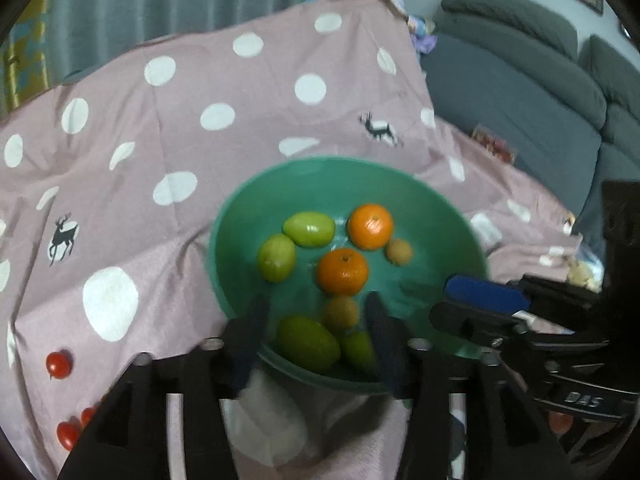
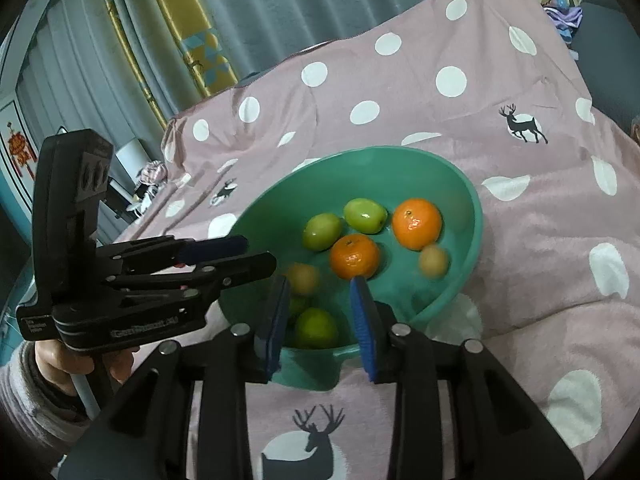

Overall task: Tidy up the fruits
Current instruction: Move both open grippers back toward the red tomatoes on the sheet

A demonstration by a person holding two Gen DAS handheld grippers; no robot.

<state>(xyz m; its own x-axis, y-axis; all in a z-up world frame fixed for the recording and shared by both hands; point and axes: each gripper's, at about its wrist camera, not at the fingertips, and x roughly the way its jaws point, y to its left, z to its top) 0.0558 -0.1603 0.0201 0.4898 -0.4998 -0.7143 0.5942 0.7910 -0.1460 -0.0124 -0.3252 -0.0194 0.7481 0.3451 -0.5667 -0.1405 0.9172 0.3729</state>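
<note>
A teal bowl (image 1: 280, 196) (image 2: 460, 184) sits on the pink dotted cloth and holds two oranges (image 1: 343, 271) (image 2: 417, 223), several green fruits (image 1: 309, 229) (image 2: 365, 215) and small tan fruits (image 1: 399, 251) (image 2: 433, 261). My left gripper (image 1: 316, 312) is open over the bowl's near rim, with a green fruit (image 1: 308, 343) and a blurred tan fruit (image 1: 341, 312) between its fingers. My right gripper (image 2: 320, 286) is open above the near rim, empty. Each gripper shows in the other's view: the right one (image 1: 484, 300), the left one (image 2: 240, 252).
Red cherry tomatoes (image 1: 59, 365) lie on the cloth left of the bowl, more at lower left (image 1: 69, 434). A grey sofa (image 1: 520, 92) stands to the right. Curtains (image 2: 260, 12) hang behind the table.
</note>
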